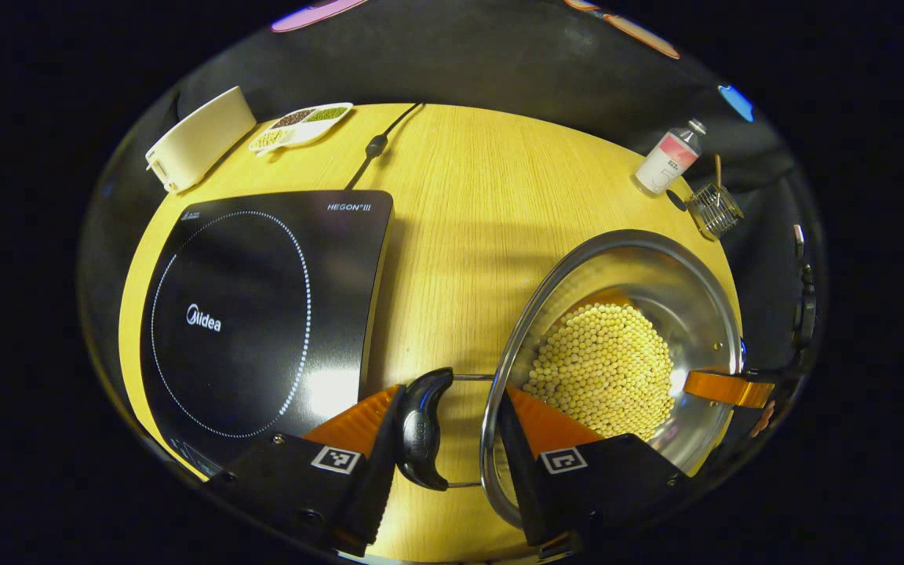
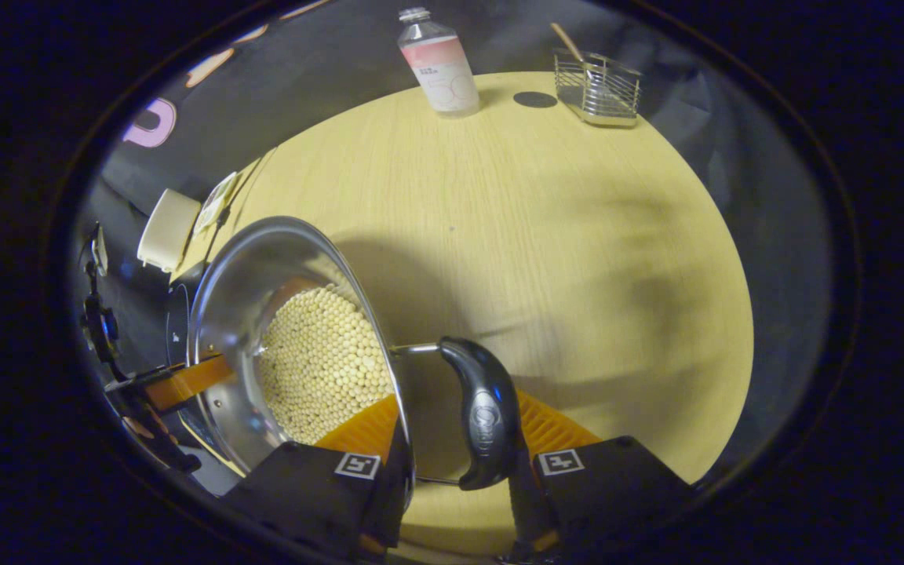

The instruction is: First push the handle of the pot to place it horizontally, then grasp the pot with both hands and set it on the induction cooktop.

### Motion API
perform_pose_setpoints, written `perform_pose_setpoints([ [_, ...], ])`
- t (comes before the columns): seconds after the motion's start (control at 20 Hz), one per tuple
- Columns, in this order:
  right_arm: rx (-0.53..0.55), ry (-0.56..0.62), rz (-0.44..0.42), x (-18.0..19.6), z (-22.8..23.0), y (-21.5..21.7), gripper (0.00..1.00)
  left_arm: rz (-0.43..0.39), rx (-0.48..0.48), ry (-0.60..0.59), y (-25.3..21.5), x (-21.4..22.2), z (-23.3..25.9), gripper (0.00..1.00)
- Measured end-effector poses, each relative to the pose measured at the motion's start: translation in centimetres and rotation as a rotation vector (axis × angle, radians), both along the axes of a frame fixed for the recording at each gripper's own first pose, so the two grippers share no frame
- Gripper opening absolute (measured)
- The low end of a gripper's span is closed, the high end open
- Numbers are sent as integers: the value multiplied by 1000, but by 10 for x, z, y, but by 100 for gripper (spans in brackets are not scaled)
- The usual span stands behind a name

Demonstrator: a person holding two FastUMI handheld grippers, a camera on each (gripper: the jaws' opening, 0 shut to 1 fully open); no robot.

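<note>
A steel pot [image 1: 679,290] of pale beans [image 1: 605,369] sits over the wooden table, just right of the black induction cooktop [image 1: 264,314]. My left gripper [image 1: 452,396] is shut across the pot's black left handle [image 1: 421,428] and rim, with one finger inside the wall and the other outside the handle. In the right gripper view my right gripper [image 2: 460,412] clamps the opposite black handle [image 2: 483,416] and rim of the pot [image 2: 240,259] the same way. The handles lie level. The right gripper's finger also appears at the pot's far rim [image 1: 727,387].
Behind the cooktop lie a white box [image 1: 201,137], a divided dish of grains [image 1: 300,124] and a power cable [image 1: 377,145]. A bottle [image 2: 440,67] and a wire basket [image 2: 597,86] stand at the table's [image 2: 562,235] far edge.
</note>
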State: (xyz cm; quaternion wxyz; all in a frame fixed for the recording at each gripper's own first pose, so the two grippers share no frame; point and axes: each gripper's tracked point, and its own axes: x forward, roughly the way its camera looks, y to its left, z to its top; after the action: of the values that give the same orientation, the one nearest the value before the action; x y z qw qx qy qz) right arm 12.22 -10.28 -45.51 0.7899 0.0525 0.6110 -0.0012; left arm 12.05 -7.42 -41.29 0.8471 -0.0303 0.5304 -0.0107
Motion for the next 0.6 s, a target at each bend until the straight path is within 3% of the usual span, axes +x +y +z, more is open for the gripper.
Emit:
perform_pose_setpoints([
  [0.6, 1, -50, 11, -27, 40, 3, 51, -9, -3, -39, 2, -29, 34, 69],
])
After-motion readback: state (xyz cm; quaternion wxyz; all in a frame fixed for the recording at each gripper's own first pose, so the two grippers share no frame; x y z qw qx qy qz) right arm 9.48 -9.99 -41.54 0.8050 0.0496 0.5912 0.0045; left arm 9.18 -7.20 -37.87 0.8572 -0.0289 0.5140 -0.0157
